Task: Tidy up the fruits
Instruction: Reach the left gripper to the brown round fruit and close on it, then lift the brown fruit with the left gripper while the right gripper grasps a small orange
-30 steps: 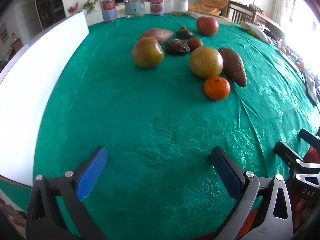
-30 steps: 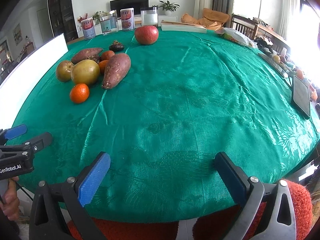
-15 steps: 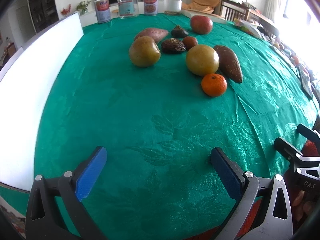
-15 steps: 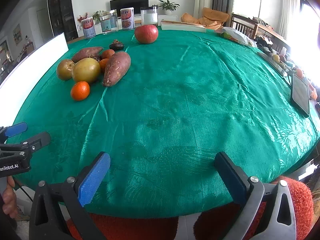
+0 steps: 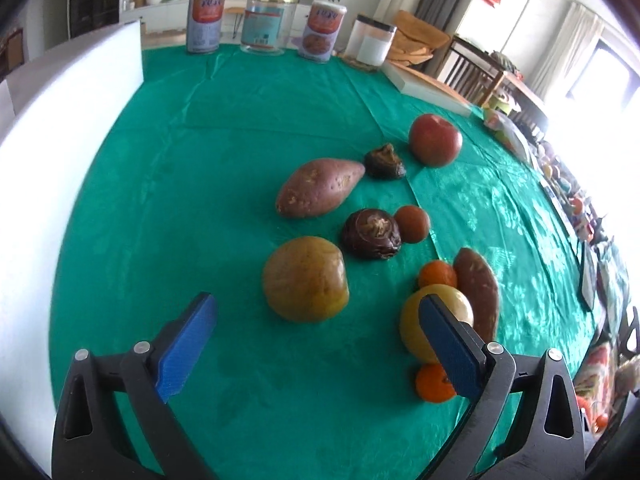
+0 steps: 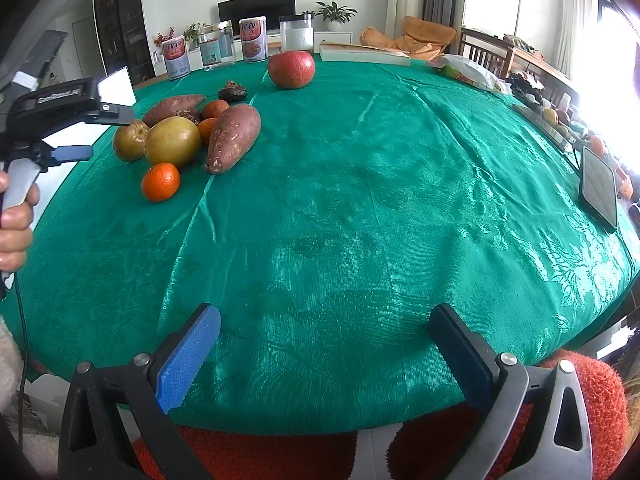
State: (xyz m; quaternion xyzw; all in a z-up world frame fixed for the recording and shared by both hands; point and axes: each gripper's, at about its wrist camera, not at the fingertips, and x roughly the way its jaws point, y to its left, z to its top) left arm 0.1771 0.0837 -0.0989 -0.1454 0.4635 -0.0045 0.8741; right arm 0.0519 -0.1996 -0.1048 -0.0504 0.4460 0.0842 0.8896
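Though nothing is yet held, the left hand-held gripper [image 5: 316,336] hangs with its jaws wide apart just short of the brownish-green pear [image 5: 306,279] at the centre of the left wrist view, while the right hand-held gripper [image 6: 324,356], equally agape and empty, sits low in its own frame over bare green cloth of the bench [image 6: 380,208], well apart from the fruit heaped at upper left. That pear looks firm, smooth and fairly heavy, so I judge it best taken across its widest girth, pads square to the sides, lest it roll or squirt out. By count: two pears, the second a yellower pear [image 5: 416,320] partly behind the right finger; two sweet potatoes, a plump one [image 5: 318,187] above centre and a slimmer one [image 5: 478,292] at right, both stiff and rough-skinned; one red apple [image 5: 435,140] at upper right; two mandarins [image 5: 434,384], small, soft-skinned and easily bruised; one reddish-brown round fruit [image 5: 412,223]; and two dark wrinkled lumps [image 5: 372,233] which I cannot identify. Four jars [image 5: 270,20] stand along the far edge.
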